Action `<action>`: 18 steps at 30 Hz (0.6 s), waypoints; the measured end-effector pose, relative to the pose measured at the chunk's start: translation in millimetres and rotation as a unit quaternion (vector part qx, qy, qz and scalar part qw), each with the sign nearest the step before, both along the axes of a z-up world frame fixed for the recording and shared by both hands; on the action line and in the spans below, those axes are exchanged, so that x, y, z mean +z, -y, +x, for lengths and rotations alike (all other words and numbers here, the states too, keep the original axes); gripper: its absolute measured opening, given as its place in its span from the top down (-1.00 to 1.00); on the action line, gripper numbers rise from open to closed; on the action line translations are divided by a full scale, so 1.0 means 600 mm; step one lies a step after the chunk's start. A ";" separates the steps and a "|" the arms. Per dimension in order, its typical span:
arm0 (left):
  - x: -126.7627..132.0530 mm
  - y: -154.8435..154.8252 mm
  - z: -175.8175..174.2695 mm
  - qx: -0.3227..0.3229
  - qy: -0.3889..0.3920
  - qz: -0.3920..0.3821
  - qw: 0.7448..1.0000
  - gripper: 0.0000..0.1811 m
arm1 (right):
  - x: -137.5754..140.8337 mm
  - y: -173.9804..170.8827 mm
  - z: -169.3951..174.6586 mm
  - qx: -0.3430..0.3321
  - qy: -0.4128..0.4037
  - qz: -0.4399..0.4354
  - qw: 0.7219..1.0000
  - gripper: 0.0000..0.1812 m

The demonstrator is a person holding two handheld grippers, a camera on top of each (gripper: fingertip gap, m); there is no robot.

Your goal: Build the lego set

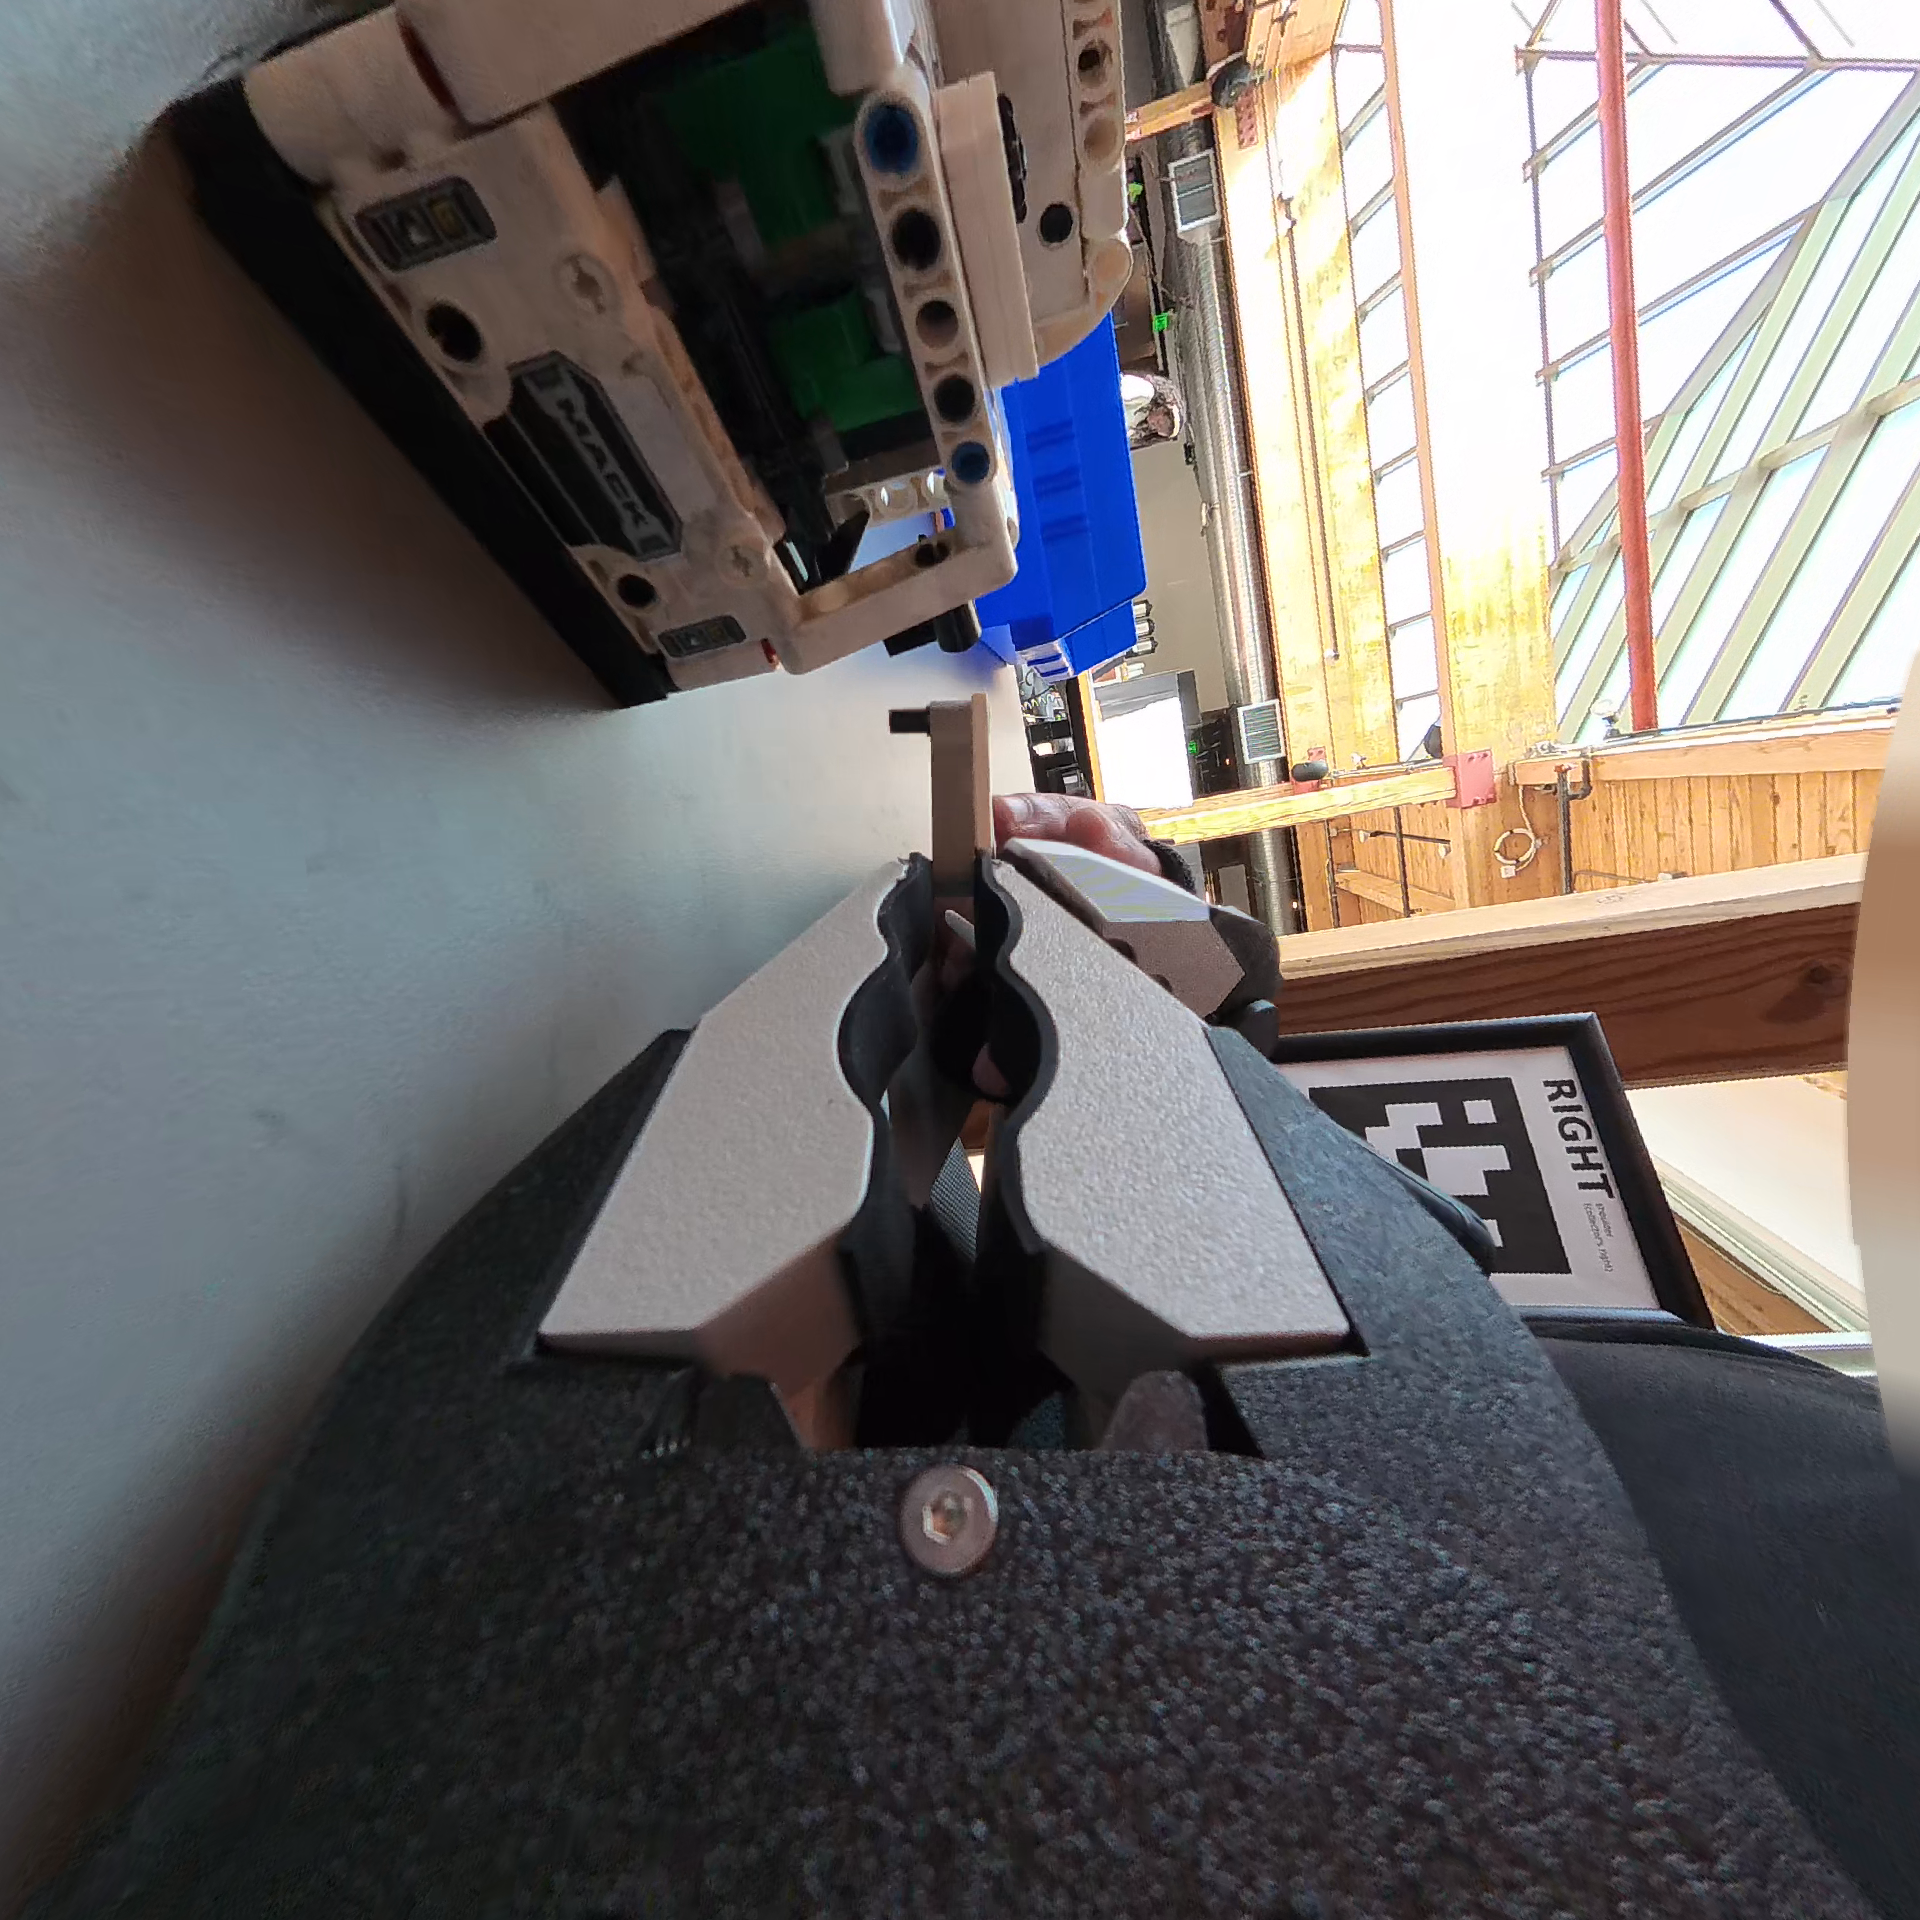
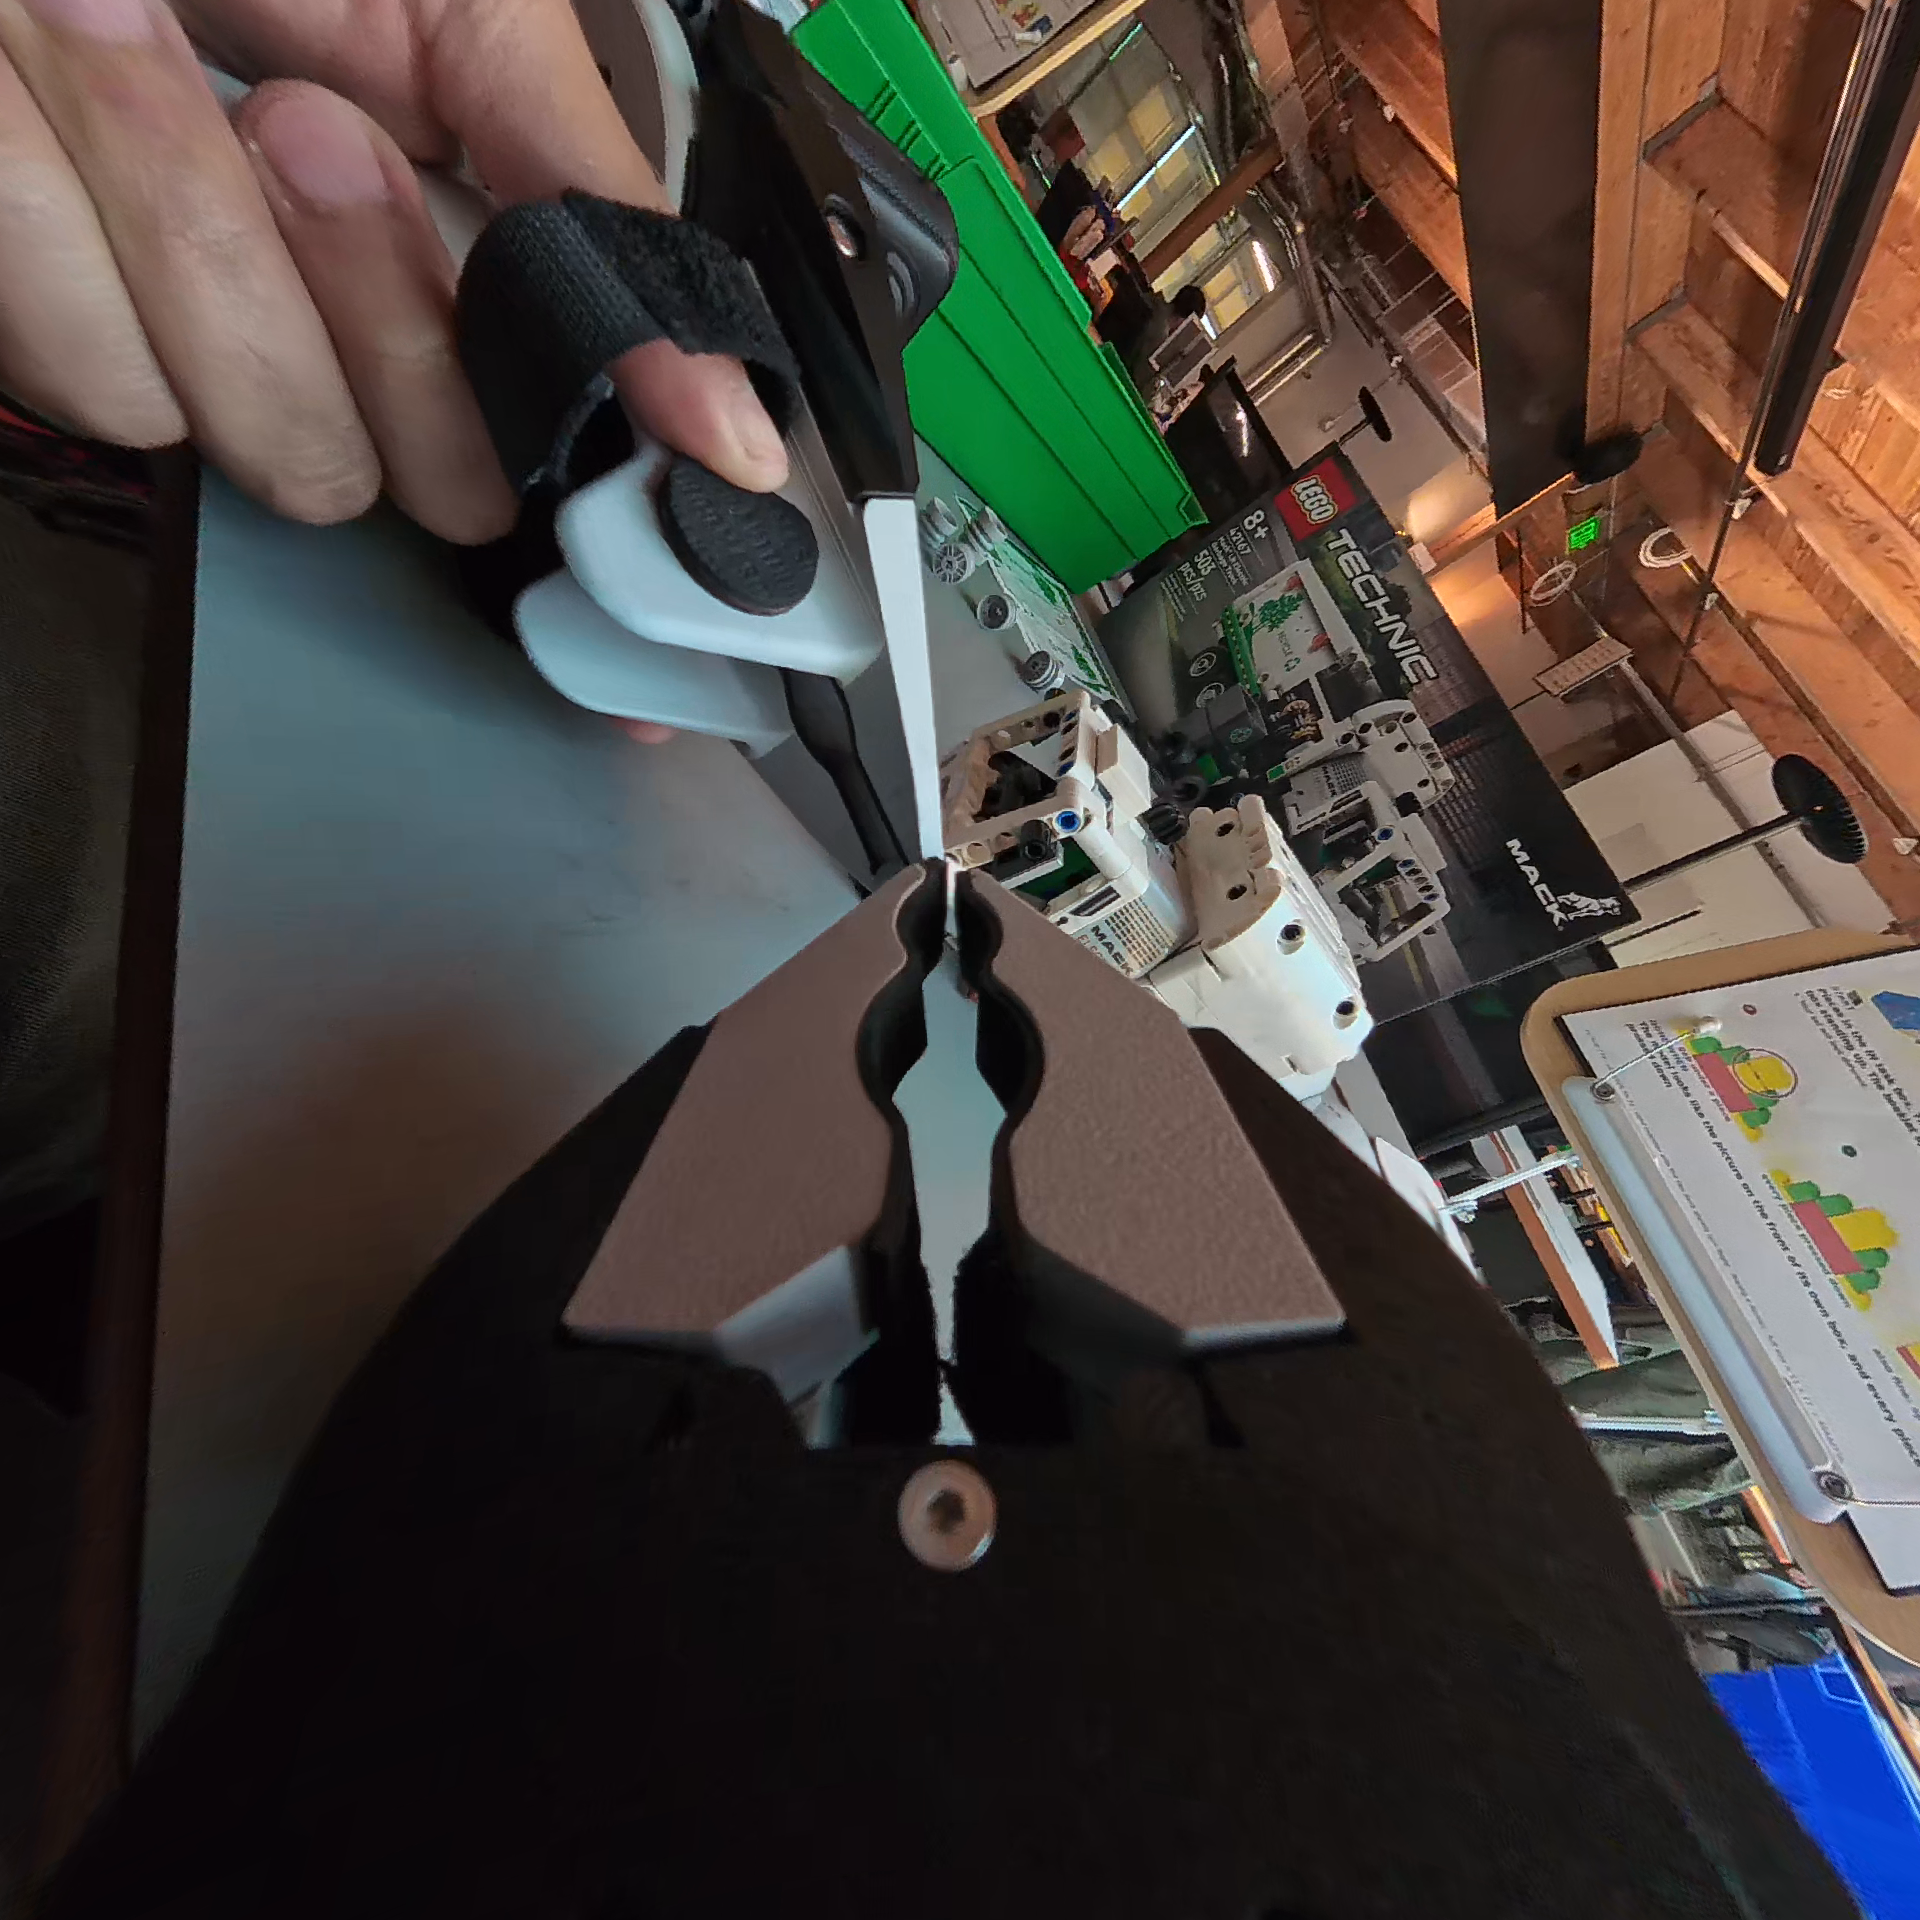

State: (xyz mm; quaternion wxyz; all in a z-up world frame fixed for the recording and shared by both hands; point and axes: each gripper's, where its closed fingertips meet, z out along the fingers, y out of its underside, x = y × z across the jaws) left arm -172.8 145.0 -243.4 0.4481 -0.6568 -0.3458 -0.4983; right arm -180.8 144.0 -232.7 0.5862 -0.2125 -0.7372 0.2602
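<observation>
two grippers meet over the pale table at this moment. our left gripper is clamped on a small tan lego beam, which juts out past the fingertips with a black pin at its far end. our right gripper is closed too, pinching what looks like the thin white edge of that same piece, though the angle makes this hard to confirm. the left hand sits close by on its handle.

the part-built white truck, with green bricks inside and blue pins in its frame, rests on the table just beyond the held beam, apart from it.

we judge the beam light, stiff and smooth, so it could twist between the pads; holding it low on the flat faces, away from the pin, seems best. the truck is heavier, and pressing on it may pop joints loose.

as for containers, a blue bin stands behind the truck and a green bin lies farther off; we cannot see what either holds. loose grey wheels lie on the table near the green one, and the set's dark box stands behind the model.
</observation>
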 end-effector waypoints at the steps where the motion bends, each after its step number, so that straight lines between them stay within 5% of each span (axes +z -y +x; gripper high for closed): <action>1: 0.000 0.000 0.000 -0.001 0.002 0.000 1.000 0.93 | 0.001 0.000 0.000 0.001 0.000 -0.004 1.000 0.99; 7: 0.004 0.001 -0.001 -0.003 0.003 0.004 1.000 0.93 | 0.013 0.005 0.007 0.018 0.013 -0.065 0.998 0.73; 10: 0.015 -0.001 -0.002 -0.001 0.009 0.024 1.000 0.93 | 0.064 -0.020 0.016 0.004 -0.027 -0.180 0.983 0.71; 15: 0.060 -0.004 0.016 -0.032 0.001 0.092 0.995 0.94 | 0.088 -0.040 0.017 0.052 0.048 -0.475 0.877 0.53; 18: 0.082 -0.004 0.028 -0.047 -0.014 0.122 0.991 0.94 | 0.098 -0.036 0.021 0.114 0.084 -0.562 0.815 0.42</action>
